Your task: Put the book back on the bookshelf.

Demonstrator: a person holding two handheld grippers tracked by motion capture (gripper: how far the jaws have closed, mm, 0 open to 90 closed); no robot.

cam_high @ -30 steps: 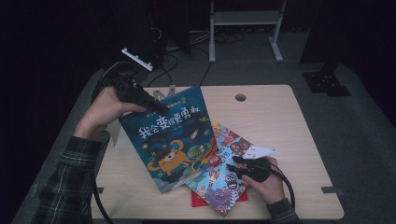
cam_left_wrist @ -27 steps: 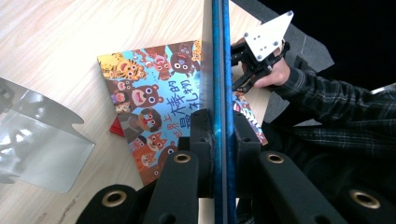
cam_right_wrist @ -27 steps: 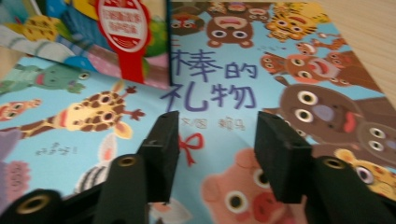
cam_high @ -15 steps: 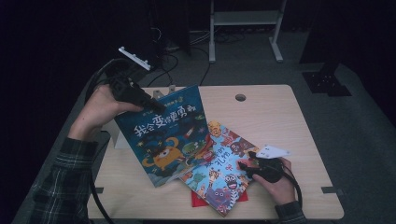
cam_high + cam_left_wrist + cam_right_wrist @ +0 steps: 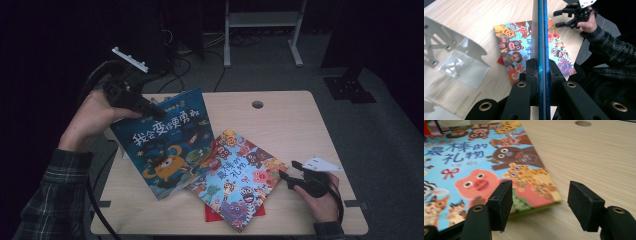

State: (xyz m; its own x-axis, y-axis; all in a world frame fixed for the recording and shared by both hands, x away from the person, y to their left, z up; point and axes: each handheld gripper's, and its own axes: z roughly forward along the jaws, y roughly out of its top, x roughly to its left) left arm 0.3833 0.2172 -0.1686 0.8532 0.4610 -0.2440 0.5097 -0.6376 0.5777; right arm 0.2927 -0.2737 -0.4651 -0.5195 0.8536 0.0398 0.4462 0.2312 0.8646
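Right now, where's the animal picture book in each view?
High view: animal picture book flat on the table, centre-right, beside the right gripper.
Left gripper view: centre, split by the held blue book.
Right gripper view: upper left.
Shared landmark: its cartoon animal cover.

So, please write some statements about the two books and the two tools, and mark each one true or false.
1. The left tool is shut on the blue book. True.
2. The blue book lies flat on the table. False: it is lifted and tilted.
3. The right tool holds the animal book. False: its jaws have just been opening and stand apart, gripping nothing, at that book's corner.
4. The animal book lies flat on the table. True.
5. A white metal stand is beside the books. True.
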